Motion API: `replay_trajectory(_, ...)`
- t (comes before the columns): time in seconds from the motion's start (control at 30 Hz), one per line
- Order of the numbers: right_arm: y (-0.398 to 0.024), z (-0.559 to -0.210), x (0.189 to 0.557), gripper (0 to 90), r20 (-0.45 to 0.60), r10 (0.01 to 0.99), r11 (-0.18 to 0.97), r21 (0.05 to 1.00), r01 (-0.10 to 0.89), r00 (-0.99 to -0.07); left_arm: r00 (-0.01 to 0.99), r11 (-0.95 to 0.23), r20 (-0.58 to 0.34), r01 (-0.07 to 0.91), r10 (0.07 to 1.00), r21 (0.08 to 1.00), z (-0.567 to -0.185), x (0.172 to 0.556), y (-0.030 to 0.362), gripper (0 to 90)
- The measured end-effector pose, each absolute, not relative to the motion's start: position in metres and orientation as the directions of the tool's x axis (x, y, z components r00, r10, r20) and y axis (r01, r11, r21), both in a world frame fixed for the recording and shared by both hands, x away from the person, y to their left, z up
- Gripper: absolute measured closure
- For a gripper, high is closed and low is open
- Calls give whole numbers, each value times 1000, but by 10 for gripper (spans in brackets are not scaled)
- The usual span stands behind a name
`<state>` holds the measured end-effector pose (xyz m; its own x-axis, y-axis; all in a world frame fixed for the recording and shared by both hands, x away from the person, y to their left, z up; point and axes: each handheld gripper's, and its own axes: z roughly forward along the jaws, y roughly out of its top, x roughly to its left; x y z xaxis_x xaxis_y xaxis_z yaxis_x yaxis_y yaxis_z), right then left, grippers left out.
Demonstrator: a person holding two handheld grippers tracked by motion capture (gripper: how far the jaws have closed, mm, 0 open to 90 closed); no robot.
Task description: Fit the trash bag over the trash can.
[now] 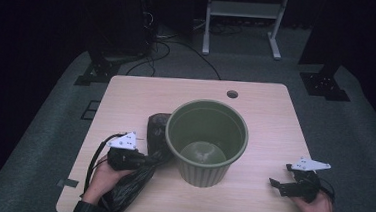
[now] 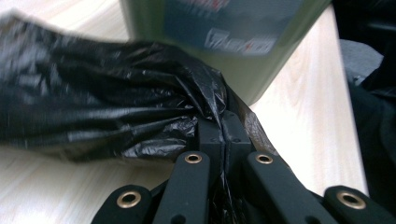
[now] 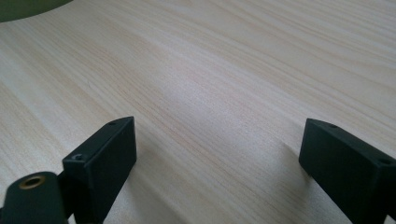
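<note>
Beside ribbed green bin (image 1: 206, 140), crinkled glossy black bag (image 2: 107, 107)

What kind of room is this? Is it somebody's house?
Probably not a house; it looks like a lab or workshop. A plain wooden table stands on grey carpet, with loose cables and a metal stand behind, and a person's hands work tongs beside a green bin.

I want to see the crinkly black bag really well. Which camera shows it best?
The left gripper view: the black plastic bag is close up, every crease showing, pinched between the left gripper jaws beside the green bin. The high view shows the bag small and dark, left of the bin.
</note>
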<state>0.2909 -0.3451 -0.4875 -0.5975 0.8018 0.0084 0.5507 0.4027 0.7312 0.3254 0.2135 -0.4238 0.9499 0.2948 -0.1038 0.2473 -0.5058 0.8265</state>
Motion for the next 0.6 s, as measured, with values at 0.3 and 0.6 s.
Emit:
replay_trajectory(0.3, -345, -488, 291, 98, 9, 802, 403, 731, 551, -598, 979, -464, -96, 172, 182, 869, -401, 319, 204, 888)
replay_trajectory(0.6, -345, -488, 291, 98, 8, 802, 403, 731, 551, -598, 991, -393, -81, 116, 106, 912, -376, 316, 203, 888)
